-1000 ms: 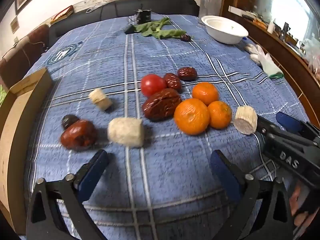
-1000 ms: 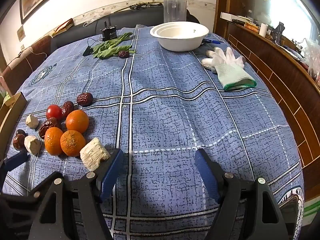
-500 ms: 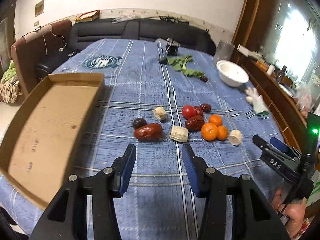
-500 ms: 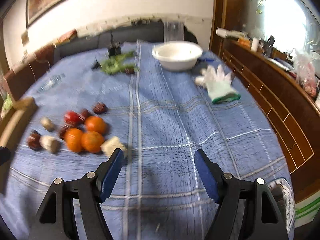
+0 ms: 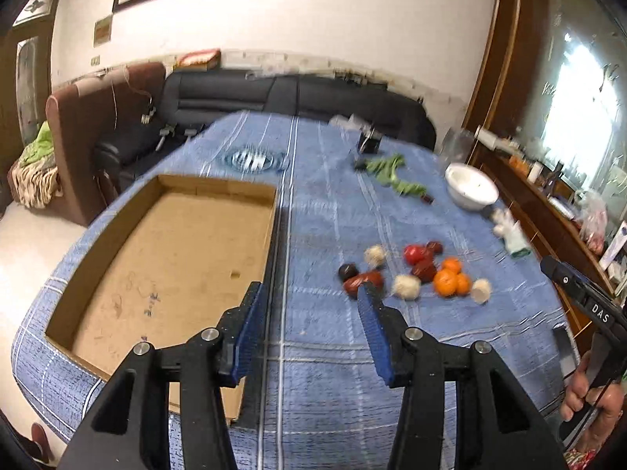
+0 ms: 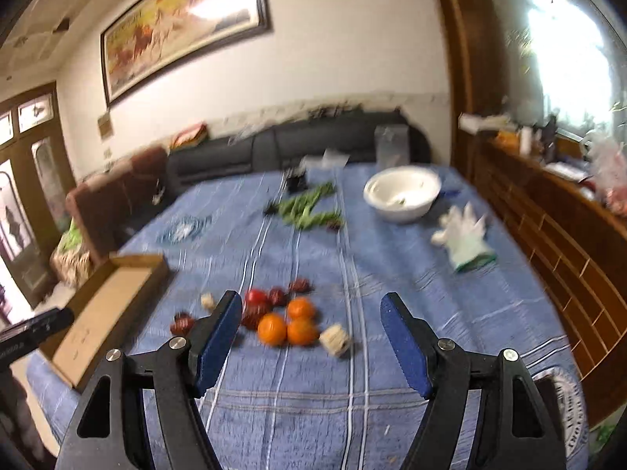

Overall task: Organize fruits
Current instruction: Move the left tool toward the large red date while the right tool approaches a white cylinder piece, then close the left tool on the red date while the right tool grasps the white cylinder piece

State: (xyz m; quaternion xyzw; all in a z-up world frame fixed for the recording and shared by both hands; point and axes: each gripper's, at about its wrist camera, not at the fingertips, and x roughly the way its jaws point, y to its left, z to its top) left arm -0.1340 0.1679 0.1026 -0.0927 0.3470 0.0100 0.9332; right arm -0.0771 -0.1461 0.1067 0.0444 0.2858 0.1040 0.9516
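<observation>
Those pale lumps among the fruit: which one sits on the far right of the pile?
The pale lump just right of the three oranges, at the pile's right edge. The other two lie on the left, beside the dark red fruits.

The table is being covered by a woven blue tablecloth [image 5: 333, 211], matt and checked with pale lines; a shallow box [image 5: 164, 258] of plain brown cardboard is being shown, dull and scuffed inside; the oranges [image 6: 288, 325] are being seen with a faintly glossy peel; the white bowl [image 6: 403, 196] is looking smooth; the gripper fingers [image 6: 217, 337] are being faced with ribbed blue pads on matt black plastic, silver metal bolts showing; varnished wood is being seen on the sideboard [image 6: 548, 243].
</observation>
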